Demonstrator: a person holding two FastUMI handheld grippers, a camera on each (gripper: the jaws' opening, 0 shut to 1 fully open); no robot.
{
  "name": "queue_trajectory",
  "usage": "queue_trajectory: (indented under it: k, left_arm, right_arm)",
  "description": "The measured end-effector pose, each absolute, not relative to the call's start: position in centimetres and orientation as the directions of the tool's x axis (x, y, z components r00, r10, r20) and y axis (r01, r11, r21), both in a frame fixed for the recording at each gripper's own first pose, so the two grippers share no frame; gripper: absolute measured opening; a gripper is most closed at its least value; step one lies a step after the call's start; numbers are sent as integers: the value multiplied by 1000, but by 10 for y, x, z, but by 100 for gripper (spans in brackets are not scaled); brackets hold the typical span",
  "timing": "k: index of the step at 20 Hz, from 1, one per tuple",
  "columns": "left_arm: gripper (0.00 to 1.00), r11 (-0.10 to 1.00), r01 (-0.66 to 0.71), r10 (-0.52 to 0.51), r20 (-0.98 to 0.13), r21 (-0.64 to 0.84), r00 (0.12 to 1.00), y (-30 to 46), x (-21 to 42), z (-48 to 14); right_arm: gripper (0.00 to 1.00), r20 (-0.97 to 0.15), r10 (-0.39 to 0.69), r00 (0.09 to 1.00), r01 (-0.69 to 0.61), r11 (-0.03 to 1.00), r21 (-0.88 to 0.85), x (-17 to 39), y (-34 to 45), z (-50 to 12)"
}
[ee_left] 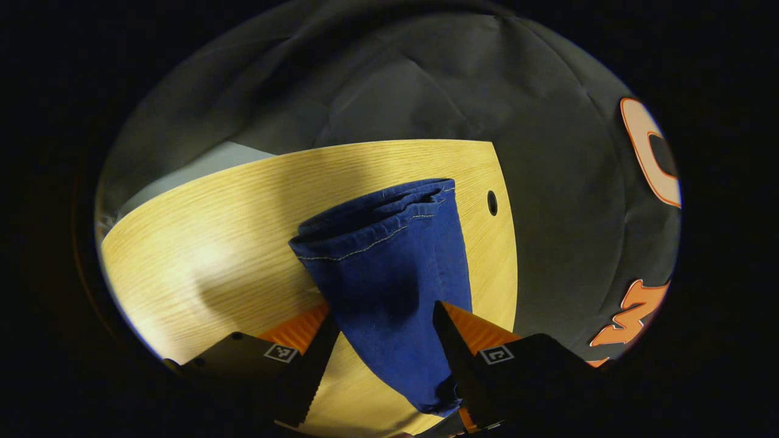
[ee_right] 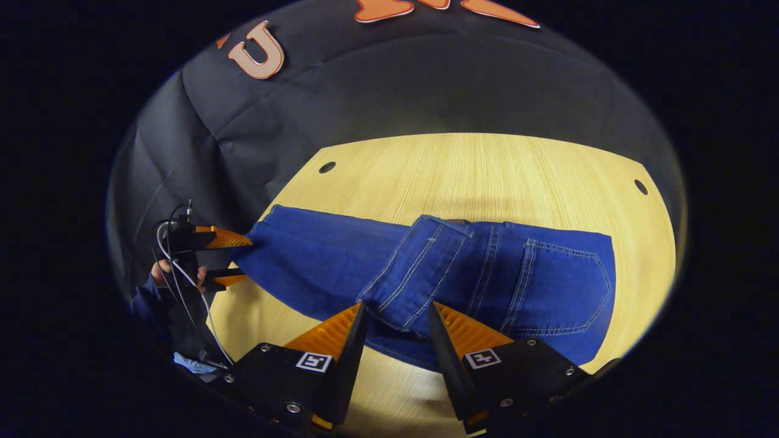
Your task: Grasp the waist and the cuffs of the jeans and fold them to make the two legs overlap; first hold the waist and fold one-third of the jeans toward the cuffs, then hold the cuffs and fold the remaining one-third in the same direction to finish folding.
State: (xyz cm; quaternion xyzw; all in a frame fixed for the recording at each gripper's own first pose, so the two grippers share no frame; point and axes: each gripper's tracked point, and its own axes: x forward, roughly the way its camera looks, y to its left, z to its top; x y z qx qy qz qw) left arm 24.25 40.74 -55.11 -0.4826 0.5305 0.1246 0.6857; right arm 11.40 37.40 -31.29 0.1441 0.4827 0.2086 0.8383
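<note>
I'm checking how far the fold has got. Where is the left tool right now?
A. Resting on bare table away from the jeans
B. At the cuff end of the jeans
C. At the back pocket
B: the left tool sits at the narrow cuff end of the jeans, its fingers either side of the leg.

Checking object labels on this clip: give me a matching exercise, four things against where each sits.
Things:
1. left tool
2. right tool
3. back pocket
4. round hole

Places:
a. at the waist end of the jeans
b. at the leg end of the jeans
c. in the bare wooden table
d. stitched on the jeans, facing up

Pairs: 1-b, 2-a, 3-d, 4-c
</note>
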Motion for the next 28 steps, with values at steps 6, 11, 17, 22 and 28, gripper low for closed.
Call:
queue_trajectory:
  k: [6,11,17,22,28]
  left_arm:
    - [24,522,-688,-318,-864,-503,391,404,255,-570]
    - [5,551,-593,-323,-805,-587,498,396,265,-561]
    - [5,707,-390,-284,-742,-590,607,382,280,-495]
    - [5,762,-219,-316,-646,-609,695,337,289,-414]
    - [5,809,31,-417,-536,-588,734,228,285,-323]
  right_arm:
    - [65,-747,477,463,-204,878,434,109,363,-304]
    - [65,-721,440,536,-166,892,421,120,334,-279]
    - [66,-647,285,707,-68,938,339,148,261,-231]
    - [57,-582,264,769,-38,928,370,156,224,-199]
    - [90,-498,242,833,-49,928,369,161,179,-164]
